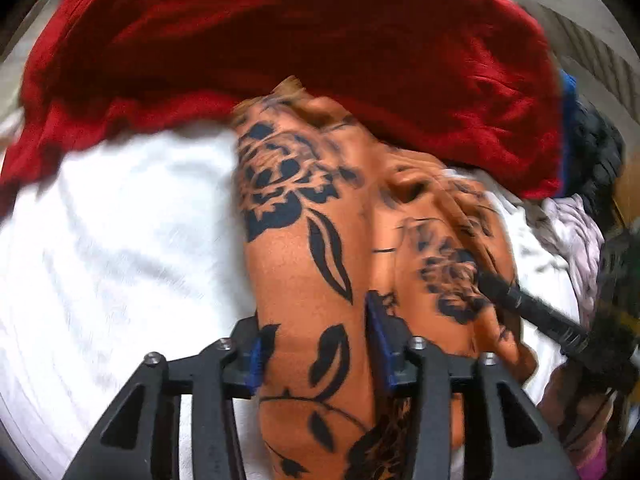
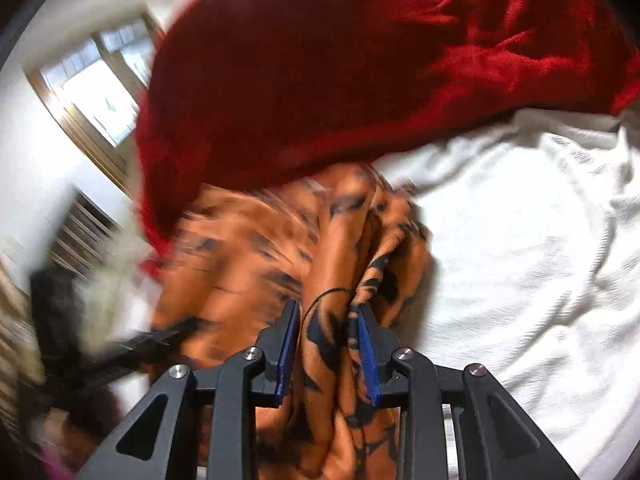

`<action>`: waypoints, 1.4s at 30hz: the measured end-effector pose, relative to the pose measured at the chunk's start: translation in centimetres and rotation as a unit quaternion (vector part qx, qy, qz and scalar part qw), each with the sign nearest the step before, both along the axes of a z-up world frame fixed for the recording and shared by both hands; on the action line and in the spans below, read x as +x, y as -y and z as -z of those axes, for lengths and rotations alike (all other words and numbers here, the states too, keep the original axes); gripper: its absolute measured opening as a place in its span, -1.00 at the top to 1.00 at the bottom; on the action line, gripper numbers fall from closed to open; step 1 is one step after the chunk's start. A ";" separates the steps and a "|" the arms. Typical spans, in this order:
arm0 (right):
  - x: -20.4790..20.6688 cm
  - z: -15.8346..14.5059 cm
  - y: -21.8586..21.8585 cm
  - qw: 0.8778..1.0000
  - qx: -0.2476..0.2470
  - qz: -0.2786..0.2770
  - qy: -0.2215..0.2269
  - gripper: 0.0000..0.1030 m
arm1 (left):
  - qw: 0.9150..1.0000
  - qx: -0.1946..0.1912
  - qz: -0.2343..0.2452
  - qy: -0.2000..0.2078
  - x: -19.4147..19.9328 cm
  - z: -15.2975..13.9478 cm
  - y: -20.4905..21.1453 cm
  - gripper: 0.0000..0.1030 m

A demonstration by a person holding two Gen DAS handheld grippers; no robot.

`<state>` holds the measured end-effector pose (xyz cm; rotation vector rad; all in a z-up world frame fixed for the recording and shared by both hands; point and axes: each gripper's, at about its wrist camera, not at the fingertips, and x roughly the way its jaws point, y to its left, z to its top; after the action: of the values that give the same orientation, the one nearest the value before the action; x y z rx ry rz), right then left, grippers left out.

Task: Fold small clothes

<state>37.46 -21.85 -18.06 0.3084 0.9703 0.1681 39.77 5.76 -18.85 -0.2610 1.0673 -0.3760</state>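
On the white bedsheet point(image 1: 120, 240), an orange floral-print garment point(image 1: 312, 248) lay bunched, its far edge under a red blanket point(image 1: 280, 32). Left tongs point(image 1: 318, 344) and right tongs point(image 2: 328, 344) were each clamped on a gathered fold. Judged step: lifting the garment; next, drawing it clear and spreading it flat.

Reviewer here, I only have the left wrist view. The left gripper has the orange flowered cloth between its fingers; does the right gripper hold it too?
Observer: Yes. The right gripper is shut on a bunched fold of the orange flowered cloth.
Operator: What lies to that gripper's right?
Observer: White bedding, rumpled.
Operator: Anything beyond my view on its far left?
Observer: A window, blurred, past the red cloth.
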 end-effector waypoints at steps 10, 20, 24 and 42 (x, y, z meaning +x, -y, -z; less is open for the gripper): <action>-7.3 -8.4 0.1 0.989 -0.061 0.036 0.130 0.39 | 0.973 0.150 -0.081 0.157 -7.0 -8.0 2.4 -0.45; -16.7 -13.6 -3.4 0.973 -0.069 0.018 0.220 0.39 | 0.920 0.275 -0.126 0.250 -16.3 -13.2 2.7 -0.54; -19.6 -15.0 -4.3 0.968 -0.068 0.014 0.242 0.38 | 0.921 0.256 -0.123 0.267 -19.6 -15.2 2.6 -0.55; -28.5 -17.6 -5.9 0.964 -0.091 0.033 0.248 0.33 | 0.913 0.223 -0.131 0.316 -30.6 -20.5 2.6 -0.55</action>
<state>8.97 -15.91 -0.42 0.1176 0.4731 0.0861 9.17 3.14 1.66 0.1295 0.4435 0.0430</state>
